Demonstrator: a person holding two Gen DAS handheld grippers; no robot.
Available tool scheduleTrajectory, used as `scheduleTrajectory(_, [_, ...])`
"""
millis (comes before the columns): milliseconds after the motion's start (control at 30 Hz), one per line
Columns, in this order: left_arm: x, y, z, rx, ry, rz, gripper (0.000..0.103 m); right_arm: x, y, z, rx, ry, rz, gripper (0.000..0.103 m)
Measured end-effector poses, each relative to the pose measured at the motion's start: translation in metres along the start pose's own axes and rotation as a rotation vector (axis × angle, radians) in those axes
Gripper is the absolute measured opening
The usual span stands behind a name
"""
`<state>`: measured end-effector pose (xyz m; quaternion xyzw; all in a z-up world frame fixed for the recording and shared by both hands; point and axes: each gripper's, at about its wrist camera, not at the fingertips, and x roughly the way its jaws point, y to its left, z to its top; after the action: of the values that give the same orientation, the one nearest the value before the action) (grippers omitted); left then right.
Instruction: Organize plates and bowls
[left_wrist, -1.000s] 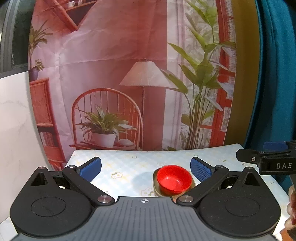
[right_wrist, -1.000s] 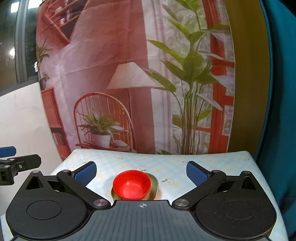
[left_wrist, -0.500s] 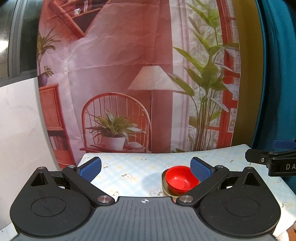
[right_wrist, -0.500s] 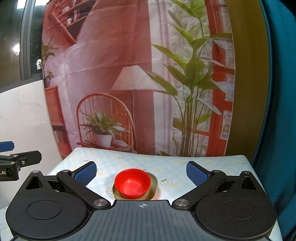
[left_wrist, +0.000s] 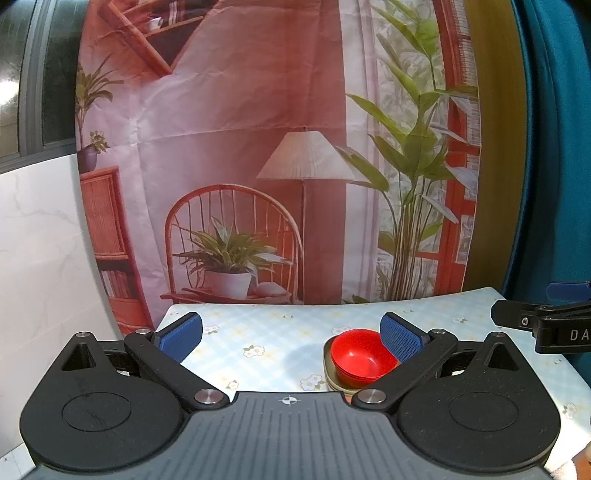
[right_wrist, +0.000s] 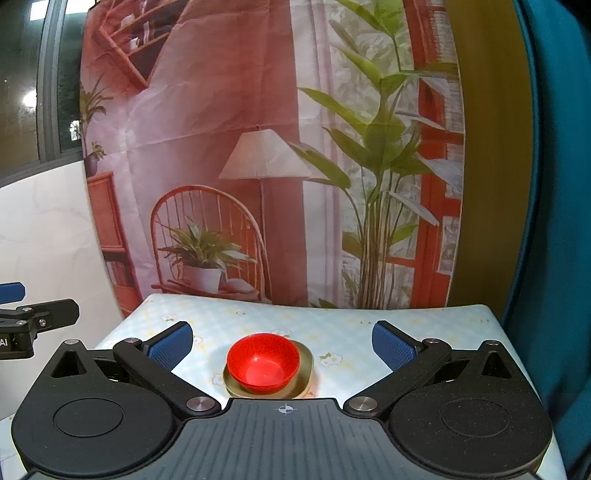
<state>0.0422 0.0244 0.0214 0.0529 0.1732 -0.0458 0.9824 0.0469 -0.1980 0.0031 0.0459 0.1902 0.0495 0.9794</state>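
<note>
Floral checked tablecloth (right_wrist: 258, 317), printed room backdrop (right_wrist: 229, 110) behind, teal curtain (right_wrist: 554, 184) at 3 o'clock. Red bowl (right_wrist: 263, 362) nested on olive plate (right_wrist: 306, 373), mid-table. Left gripper (left_wrist: 291, 334) spread wide, empty, bowl (left_wrist: 360, 356) just beside its right pad. Right gripper (right_wrist: 282, 341) likewise spread, empty, bowl between fingers, untouched.

One bowl, one plate, two tongs

A single red bowl (right_wrist: 263, 363) sits in a single olive plate (right_wrist: 306, 373) on the one worktop (right_wrist: 332, 325). Beside the plate, to either side, are two tongs: the left tongs (left_wrist: 291, 338) and the right tongs (right_wrist: 282, 341), each with two blue pads.
</note>
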Motion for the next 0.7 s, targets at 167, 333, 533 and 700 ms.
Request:
scheduleTrajectory(167, [-0.0001,0.0003,-0.0001,-0.003,0.002,0.001,0.103,0.0002,-0.0015,-0.0012,0.006,0.002,-0.002,0.103])
scheduleTrajectory(333, [-0.0007,0.0004,-0.0005,-0.001,0.001,-0.002,0.103,0.0001,-0.0017,-0.0012,0.005,0.002,-0.001,0.103])
scheduleTrajectory(533, [0.0001,0.0004,-0.0007,-0.003,0.003,-0.004,0.103,-0.0001,-0.0016,-0.0015,0.006,0.002,-0.001,0.103])
scheduleTrajectory(700, [-0.0007,-0.0001,-0.0019,-0.005,0.007,-0.003,0.103,-0.0003,-0.0017,-0.0016,0.006,0.002,-0.001,0.103])
